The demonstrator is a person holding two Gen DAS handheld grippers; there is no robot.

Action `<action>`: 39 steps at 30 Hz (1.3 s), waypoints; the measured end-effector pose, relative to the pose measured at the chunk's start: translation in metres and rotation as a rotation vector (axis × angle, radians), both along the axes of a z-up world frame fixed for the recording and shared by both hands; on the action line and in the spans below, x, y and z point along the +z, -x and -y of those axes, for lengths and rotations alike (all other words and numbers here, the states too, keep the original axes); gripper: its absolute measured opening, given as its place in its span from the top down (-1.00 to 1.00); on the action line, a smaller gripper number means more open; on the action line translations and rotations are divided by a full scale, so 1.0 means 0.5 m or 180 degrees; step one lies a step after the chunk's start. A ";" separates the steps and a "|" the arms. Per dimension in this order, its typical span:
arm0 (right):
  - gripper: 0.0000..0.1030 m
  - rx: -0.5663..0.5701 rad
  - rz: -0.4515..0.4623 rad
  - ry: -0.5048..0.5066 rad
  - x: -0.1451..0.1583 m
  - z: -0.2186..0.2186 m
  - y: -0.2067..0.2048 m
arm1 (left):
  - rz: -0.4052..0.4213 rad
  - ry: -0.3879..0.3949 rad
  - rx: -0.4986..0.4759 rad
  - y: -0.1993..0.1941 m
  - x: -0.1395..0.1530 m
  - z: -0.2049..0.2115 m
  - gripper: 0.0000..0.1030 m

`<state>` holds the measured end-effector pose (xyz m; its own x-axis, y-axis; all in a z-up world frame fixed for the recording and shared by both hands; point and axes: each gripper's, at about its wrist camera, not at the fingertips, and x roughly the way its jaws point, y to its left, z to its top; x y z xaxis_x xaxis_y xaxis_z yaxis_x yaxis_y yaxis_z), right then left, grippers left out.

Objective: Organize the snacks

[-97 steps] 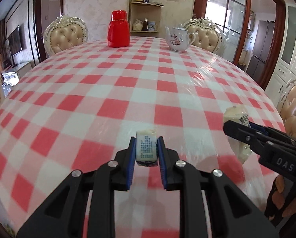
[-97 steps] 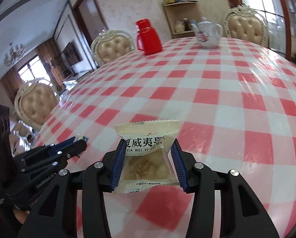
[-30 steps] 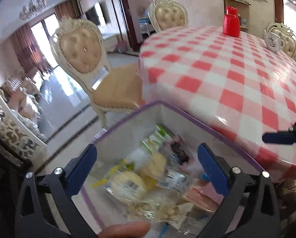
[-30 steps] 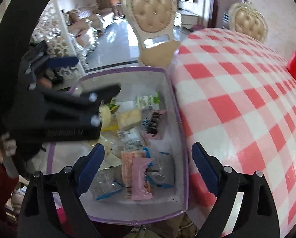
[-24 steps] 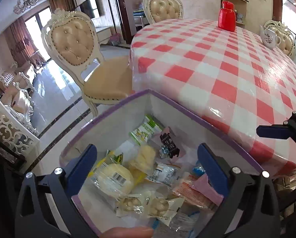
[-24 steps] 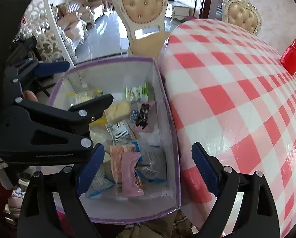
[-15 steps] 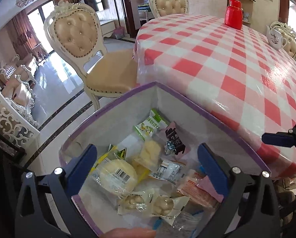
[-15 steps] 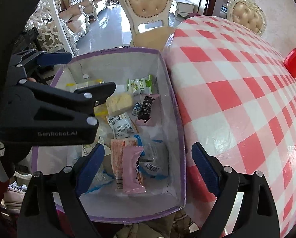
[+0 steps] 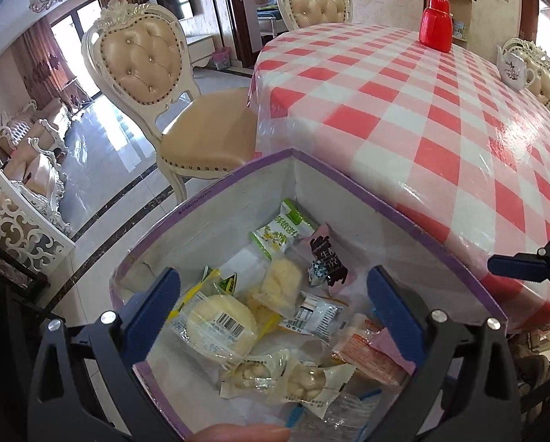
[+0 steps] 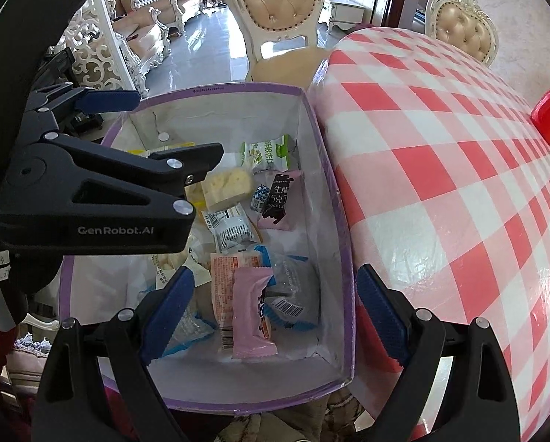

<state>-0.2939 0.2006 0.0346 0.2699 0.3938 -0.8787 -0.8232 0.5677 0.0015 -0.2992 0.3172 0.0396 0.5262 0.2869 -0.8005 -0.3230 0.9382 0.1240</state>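
A purple-rimmed white box (image 9: pixel 393 206) (image 10: pixel 334 221) stands beside the table edge, holding several wrapped snacks: a round cake with a barcode (image 9: pixel 219 322), a green-white packet (image 9: pixel 280 230) (image 10: pixel 265 154), a pink packet (image 10: pixel 254 313) and a pale yellow cake (image 10: pixel 225 188). My left gripper (image 9: pixel 273 300) hangs open over the box with nothing between its fingers; in the right wrist view it (image 10: pixel 164 132) is seen from the side. My right gripper (image 10: pixel 271 296) is open too, empty, above the box's near end. Its blue fingertip (image 9: pixel 514 267) shows at the right edge of the left wrist view.
The round table with a red-and-white checked cloth (image 9: pixel 441 110) (image 10: pixel 459 184) lies right of the box, bearing a red thermos (image 9: pixel 435 29) and a white teapot (image 9: pixel 514 68). A cream upholstered chair (image 9: pixel 171 110) (image 10: pixel 282 11) stands behind the box. A fingertip (image 9: pixel 238 432) shows at the bottom.
Both grippers let go of the snacks they carried from the table and now stand open over the box. Over the last second they have drifted only slightly.
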 end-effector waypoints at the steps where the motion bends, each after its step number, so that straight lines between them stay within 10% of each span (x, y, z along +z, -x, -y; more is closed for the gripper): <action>1: -0.68 0.0001 -0.0002 0.0000 0.000 0.000 0.000 | -0.0002 0.0003 0.0003 0.000 -0.001 0.000 -0.97; 39: -0.68 0.0021 -0.0028 0.0070 -0.023 0.002 0.012 | -0.0132 0.0010 0.0088 -0.006 -0.024 -0.016 -0.97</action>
